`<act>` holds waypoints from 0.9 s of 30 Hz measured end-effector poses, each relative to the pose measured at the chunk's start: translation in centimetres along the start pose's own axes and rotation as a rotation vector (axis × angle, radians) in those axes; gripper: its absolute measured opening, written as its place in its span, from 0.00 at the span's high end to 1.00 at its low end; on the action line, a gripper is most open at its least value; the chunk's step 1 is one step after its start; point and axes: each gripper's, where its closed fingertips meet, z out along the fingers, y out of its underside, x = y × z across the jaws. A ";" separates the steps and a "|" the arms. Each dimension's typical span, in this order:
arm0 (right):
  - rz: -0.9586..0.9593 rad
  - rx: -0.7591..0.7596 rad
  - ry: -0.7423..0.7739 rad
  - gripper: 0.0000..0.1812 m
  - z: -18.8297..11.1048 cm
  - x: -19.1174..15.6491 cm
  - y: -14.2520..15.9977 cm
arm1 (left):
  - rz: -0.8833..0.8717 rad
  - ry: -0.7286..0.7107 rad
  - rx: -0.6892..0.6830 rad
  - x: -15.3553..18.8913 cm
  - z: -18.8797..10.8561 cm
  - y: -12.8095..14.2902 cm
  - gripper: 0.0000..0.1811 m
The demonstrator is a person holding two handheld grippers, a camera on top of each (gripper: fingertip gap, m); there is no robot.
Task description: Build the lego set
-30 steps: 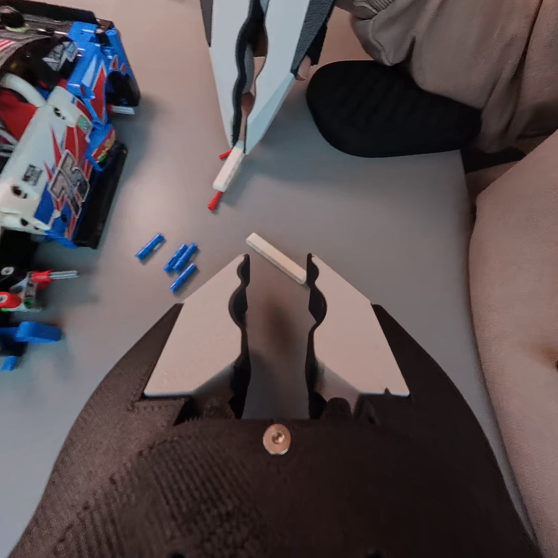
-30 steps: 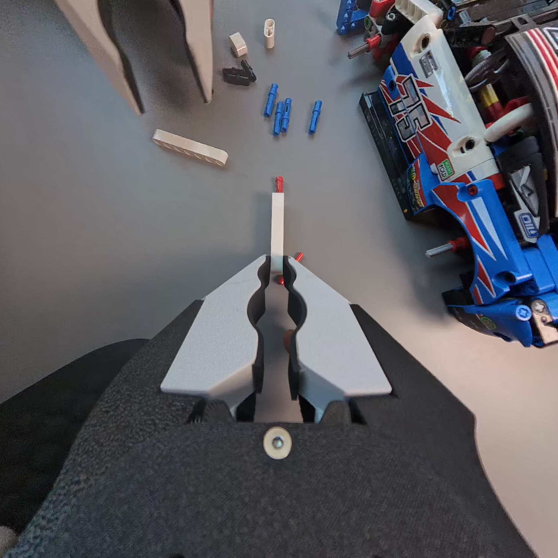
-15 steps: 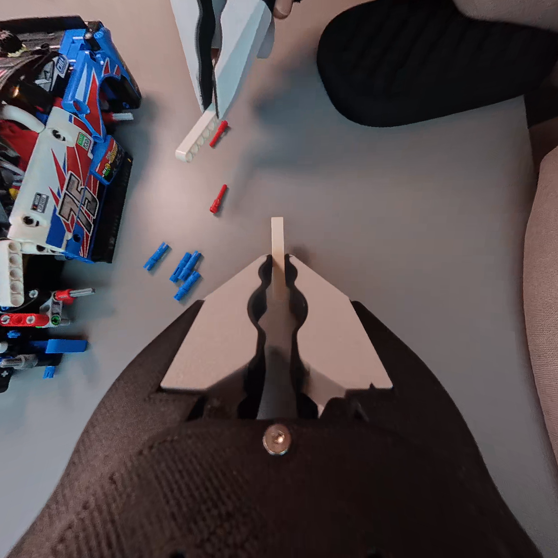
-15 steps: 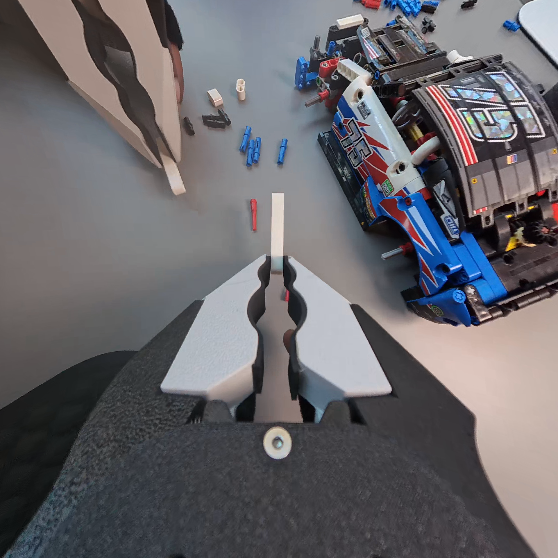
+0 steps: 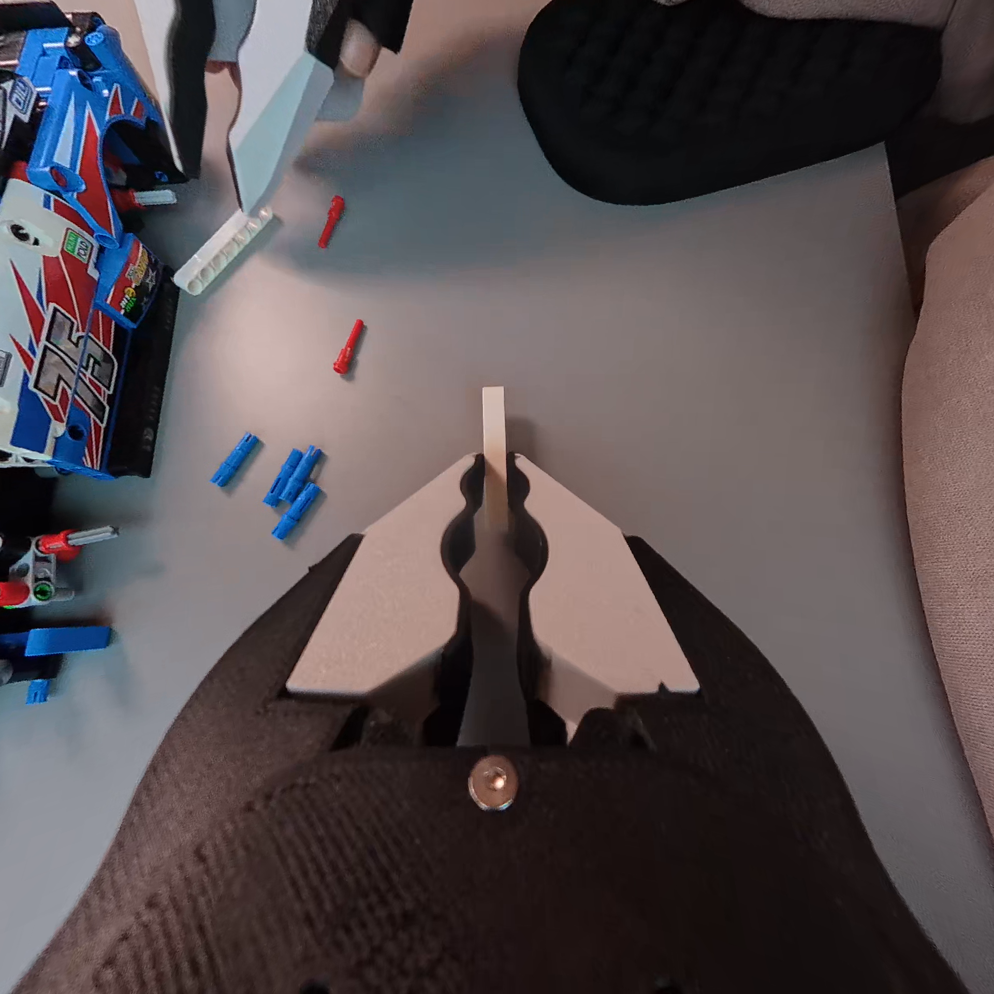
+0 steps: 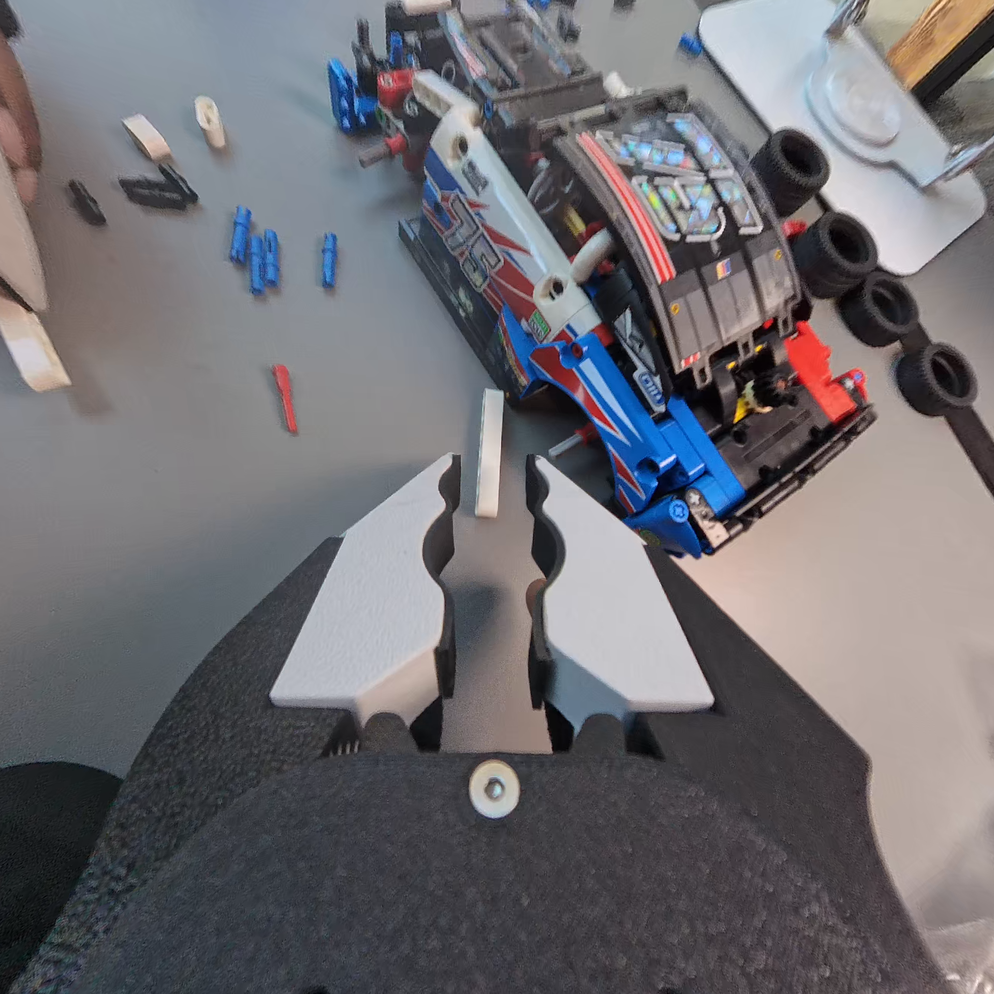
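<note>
My left gripper (image 5: 494, 457) is shut on one end of a white beam (image 5: 492, 419), which sticks straight out ahead above the grey table (image 5: 672, 333). My right gripper (image 6: 494, 460) is open. A second white beam (image 6: 488, 468) sits between its jaws without touching either one. In the left wrist view that beam (image 5: 223, 253) slants from the right gripper's (image 5: 239, 199) tip towards the blue, white and red lego car (image 5: 70, 301). Two red pins (image 5: 329, 220) (image 5: 348, 347) lie loose on the table. The car (image 6: 618, 279) fills the right of the right wrist view.
Several blue pins (image 6: 258, 258) and black pins (image 6: 150, 191) lie left of the car, with two small white pieces (image 6: 210, 121) behind. Black tyres (image 6: 839, 258) line up right of the car beside a white tray (image 6: 914, 177). A person's clothing borders the table (image 5: 968, 484). Left tips to right tips: about 15 cm.
My left gripper shut on the white beam that lay on the table and lifted it. My right gripper swung towards the car and opened around its beam; both red pins came off it.
</note>
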 end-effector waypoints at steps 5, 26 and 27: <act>-0.098 0.252 -0.314 0.87 -2.3 -7.4 -5.5 | -0.035 0.033 0.028 -0.1 -0.4 -0.1 0.97; -0.115 0.262 -0.529 0.95 -0.9 -13.9 -6.8 | -0.399 0.332 0.329 -0.7 -4.3 -2.8 0.88; -0.077 0.269 -0.541 0.95 -0.9 -13.6 -6.9 | -0.362 0.304 0.333 -0.9 -4.4 -2.9 0.87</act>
